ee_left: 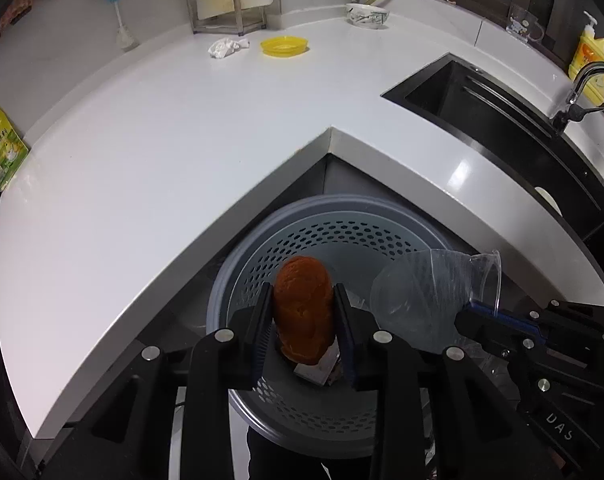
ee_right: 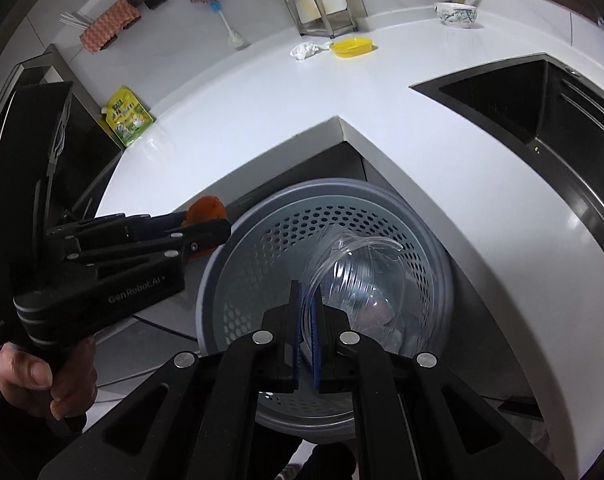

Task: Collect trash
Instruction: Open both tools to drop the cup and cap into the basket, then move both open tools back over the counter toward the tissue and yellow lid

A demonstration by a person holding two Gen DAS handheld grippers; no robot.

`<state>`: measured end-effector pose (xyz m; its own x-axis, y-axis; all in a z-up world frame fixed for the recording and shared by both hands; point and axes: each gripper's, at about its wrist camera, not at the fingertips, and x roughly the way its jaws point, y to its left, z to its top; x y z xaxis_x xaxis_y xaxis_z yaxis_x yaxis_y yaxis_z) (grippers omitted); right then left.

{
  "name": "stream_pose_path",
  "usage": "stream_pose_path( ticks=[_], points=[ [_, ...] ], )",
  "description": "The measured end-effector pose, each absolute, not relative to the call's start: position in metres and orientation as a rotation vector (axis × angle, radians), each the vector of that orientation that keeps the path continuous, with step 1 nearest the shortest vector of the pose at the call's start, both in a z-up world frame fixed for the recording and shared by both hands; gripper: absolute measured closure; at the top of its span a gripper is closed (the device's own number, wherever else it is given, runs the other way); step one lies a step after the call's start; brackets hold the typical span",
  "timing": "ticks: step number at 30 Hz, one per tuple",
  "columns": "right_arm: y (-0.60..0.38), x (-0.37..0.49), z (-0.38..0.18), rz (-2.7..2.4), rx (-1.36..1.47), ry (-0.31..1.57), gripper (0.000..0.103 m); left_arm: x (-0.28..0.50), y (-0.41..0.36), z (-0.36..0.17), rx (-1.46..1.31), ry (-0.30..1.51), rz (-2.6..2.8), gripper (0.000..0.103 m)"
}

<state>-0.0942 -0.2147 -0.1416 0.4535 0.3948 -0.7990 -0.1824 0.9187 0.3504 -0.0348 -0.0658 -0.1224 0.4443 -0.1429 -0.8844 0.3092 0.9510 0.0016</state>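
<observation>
My left gripper [ee_left: 302, 300] is shut on a brown bread roll [ee_left: 303, 312] and holds it above the grey perforated trash basket [ee_left: 262, 276]. My right gripper [ee_right: 307, 300] is shut on the rim of a clear plastic cup [ee_right: 358, 276], also over the basket [ee_right: 230, 268]. The cup [ee_left: 434, 288] and right gripper [ee_left: 482, 312] show at the right in the left wrist view. The left gripper [ee_right: 206, 232] with the roll [ee_right: 206, 208] shows at the left in the right wrist view. Some paper scraps [ee_left: 314, 372] lie in the basket. A crumpled white tissue [ee_left: 226, 46] lies far back on the counter.
The basket stands on the floor in the inner corner of an L-shaped white counter [ee_left: 182, 140]. A yellow dish [ee_left: 284, 45], a bowl [ee_left: 366, 14], a metal rack [ee_left: 222, 4], a green packet [ee_left: 0, 148], a black sink [ee_left: 502, 120] and a yellow soap bottle [ee_left: 592, 56] are there.
</observation>
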Motion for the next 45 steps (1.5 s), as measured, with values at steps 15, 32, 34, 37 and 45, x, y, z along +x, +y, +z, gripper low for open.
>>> stream_pose_path(
  ticks=[15, 32, 34, 37, 45],
  points=[
    [-0.219, -0.095, -0.139, 0.361, 0.242, 1.026, 0.061, -0.039, -0.051, -0.121, 0.141, 1.067, -0.21, 0.039],
    [-0.223, -0.099, -0.129, 0.353, 0.249, 1.02, 0.059, -0.04, -0.045, -0.099, 0.129, 1.029, -0.207, 0.036],
    [-0.223, -0.097, -0.124, 0.35, 0.25, 1.011, 0.059, -0.038, -0.045, -0.095, 0.13, 1.023, -0.209, 0.036],
    [-0.223, -0.094, -0.117, 0.342, 0.259, 0.989, 0.056, -0.036, -0.045, -0.086, 0.135, 1.01, -0.214, 0.035],
    [-0.216, -0.072, -0.099, 0.335, 0.254, 0.948, 0.051, -0.02, -0.036, -0.062, 0.127, 0.971, -0.239, 0.032]
  ],
)
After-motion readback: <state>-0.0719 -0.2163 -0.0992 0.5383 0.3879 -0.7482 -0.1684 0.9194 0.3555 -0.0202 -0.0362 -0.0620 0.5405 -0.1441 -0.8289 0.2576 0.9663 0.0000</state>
